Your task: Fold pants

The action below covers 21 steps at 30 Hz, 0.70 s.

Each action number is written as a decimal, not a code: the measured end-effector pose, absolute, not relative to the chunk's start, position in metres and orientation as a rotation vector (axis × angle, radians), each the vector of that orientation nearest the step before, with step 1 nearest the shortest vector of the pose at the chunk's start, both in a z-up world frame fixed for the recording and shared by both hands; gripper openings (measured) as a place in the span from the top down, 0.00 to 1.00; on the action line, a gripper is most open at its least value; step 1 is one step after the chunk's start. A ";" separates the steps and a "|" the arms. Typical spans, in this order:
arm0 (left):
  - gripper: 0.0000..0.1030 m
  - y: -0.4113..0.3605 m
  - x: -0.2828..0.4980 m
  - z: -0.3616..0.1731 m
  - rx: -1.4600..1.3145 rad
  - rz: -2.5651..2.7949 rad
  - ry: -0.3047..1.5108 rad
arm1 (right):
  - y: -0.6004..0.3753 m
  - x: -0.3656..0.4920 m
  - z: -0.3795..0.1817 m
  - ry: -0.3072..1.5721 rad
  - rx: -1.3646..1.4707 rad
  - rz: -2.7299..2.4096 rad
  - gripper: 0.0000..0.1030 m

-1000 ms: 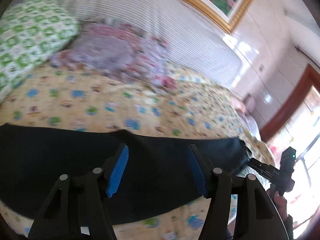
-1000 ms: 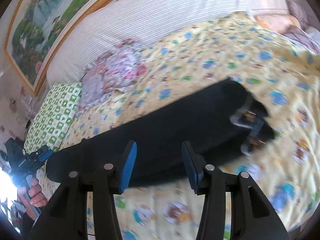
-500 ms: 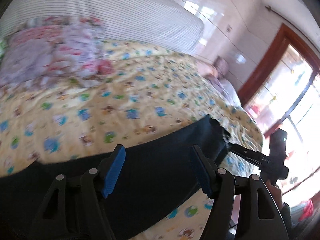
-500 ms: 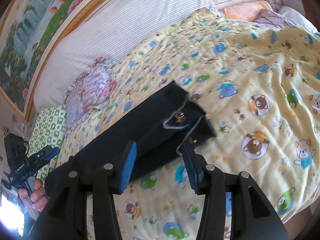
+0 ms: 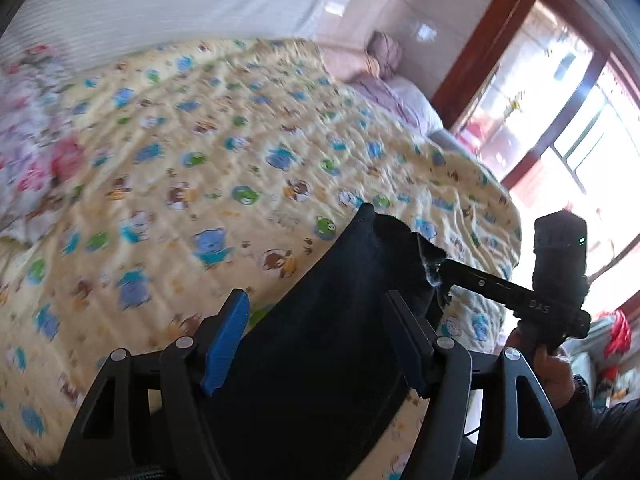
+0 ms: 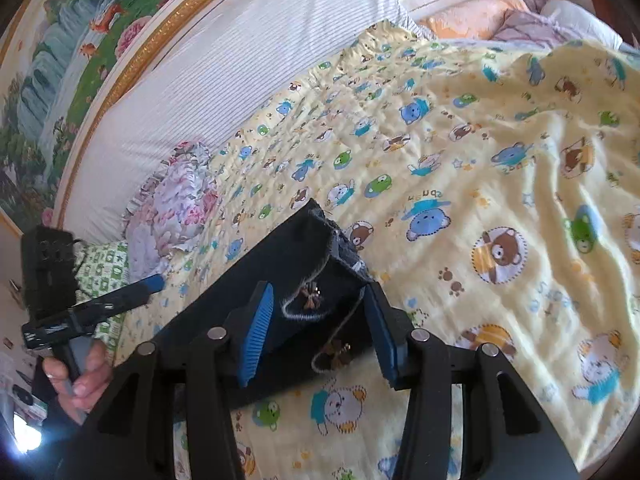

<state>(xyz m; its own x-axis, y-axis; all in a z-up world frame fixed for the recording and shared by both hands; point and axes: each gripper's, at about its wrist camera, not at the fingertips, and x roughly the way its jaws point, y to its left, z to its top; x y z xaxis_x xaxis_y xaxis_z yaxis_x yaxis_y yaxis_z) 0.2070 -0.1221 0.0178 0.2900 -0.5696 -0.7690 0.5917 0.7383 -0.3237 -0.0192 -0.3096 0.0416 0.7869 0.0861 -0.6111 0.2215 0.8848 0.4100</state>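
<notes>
The left gripper has just been widening its jaws, which stand apart above the dark pants, gripping nothing. The right gripper is likewise parted over the pants' frayed end, pads clear of cloth. The pants lie folded along the bed's near edge on the yellow bear-print quilt, with a floral pillow farther back by the striped headboard.

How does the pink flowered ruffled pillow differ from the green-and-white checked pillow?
The pink flowered ruffled pillow shows blossoms and a frilled edge; the green-and-white checked pillow shows small squares and no visible frill. The flowered one lies against the striped headboard, the checked one nearer the bed's side. Both sit at the head end.
</notes>
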 end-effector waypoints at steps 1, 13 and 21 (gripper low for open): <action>0.33 -0.130 0.211 0.013 0.035 -0.789 1.035 | -0.312 -0.017 0.040 0.671 0.496 -0.074 0.53; 0.58 -0.185 0.239 -0.015 0.100 -0.901 1.143 | -0.333 -0.014 0.031 0.637 0.586 -0.035 0.86; 0.82 -0.193 0.235 -0.005 0.136 -0.929 1.128 | -0.330 -0.010 0.033 0.677 0.538 -0.066 0.79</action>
<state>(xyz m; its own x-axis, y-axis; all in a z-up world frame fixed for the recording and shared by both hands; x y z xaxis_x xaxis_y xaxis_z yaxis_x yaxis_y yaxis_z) 0.2348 -0.1934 -0.0053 0.1111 -0.5657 -0.8171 0.6934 0.6331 -0.3440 -0.0102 -0.3301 0.0335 0.7827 0.1133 -0.6120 0.2290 0.8620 0.4523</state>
